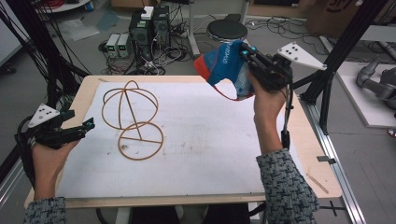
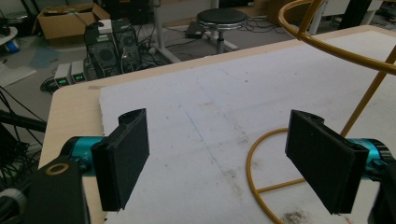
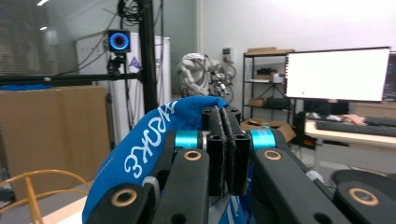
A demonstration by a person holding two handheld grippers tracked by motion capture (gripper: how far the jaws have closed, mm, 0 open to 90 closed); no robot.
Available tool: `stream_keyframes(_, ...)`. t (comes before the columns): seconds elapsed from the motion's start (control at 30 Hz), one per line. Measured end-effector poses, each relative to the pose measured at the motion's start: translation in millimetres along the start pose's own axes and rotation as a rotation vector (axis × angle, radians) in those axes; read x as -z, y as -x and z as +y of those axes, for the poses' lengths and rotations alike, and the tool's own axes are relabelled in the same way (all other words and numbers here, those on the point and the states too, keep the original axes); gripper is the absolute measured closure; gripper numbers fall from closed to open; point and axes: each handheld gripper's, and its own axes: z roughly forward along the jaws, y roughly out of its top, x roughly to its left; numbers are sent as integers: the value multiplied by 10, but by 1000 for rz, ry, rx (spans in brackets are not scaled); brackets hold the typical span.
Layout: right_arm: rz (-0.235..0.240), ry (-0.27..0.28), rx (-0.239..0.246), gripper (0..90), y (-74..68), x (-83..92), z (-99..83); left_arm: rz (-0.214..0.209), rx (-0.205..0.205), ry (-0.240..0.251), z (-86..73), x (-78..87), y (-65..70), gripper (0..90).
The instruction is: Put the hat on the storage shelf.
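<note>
Both sleeves [image 1: 285, 186] are a speckled grey-black knit. Each gripper [image 2: 229, 158] is black with teal collars, brass-ringed pivots, ribbed black pads [image 2: 126, 156], a grey three-cornered plate [image 1: 301, 55] seemingly dotted, and a trailing black cable [image 1: 286, 121].

Knitted blue cloth sock [image 1: 224, 63]; glossy yellow wire stand [image 1: 133, 119]; matt, scuffed white sheet [image 1: 196, 140] on a pale wooden tabletop [image 1: 322, 172]; matt black rubbery pads [image 2: 125, 156] on the tongs.

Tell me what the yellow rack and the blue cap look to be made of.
Rack: thin bent rod, likely metal wire with a glossy yellow-orange coat; it holds rigid hoops and catches light. Cap: soft cloth, blue with a red edge and white print; it folds and droops where the right tool pinches it.
</note>
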Motion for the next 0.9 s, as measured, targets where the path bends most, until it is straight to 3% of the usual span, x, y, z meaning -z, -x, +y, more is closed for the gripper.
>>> stream_keyframes(0.13,49,-5,0,898,-214,-229,-16,2,-2,-1,0,11,-7,219)
stream_keyframes(0.7,178,-33,-8,898,-816,-877,-192,21,-8,10,-27,159,-21,219)
stream_keyframes(0.9,228,-35,-20,898,-1017,-1033,-217,22,-11,12,-41,216,-23,220)
